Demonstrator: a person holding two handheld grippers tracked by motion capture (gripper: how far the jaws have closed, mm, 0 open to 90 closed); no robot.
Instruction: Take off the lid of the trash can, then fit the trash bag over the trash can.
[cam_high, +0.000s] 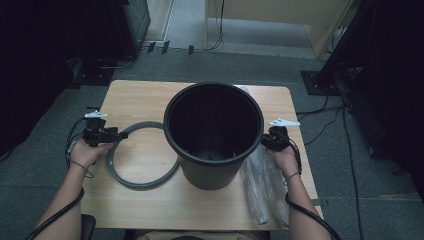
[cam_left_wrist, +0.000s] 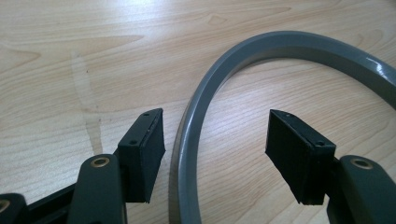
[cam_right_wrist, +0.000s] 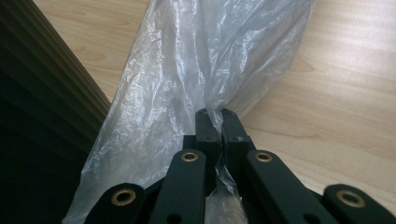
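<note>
- The right gripper (cam_right_wrist: 215, 122) is clamped on a fold of the clear plastic bag (cam_right_wrist: 187, 70), which lies on the table (cam_high: 145, 200) just right of the black bucket (cam_high: 213, 135).
- The left gripper (cam_left_wrist: 219, 144) stands apart, straddling the grey ring (cam_left_wrist: 196, 121) left of the bucket, pads not touching it.

high view dim, dark corners | gripper views brighter, sharp | glare on wood

Crinkled clear plastic bag (cam_right_wrist: 187, 70); glossy grey ring (cam_left_wrist: 280, 44).
</note>
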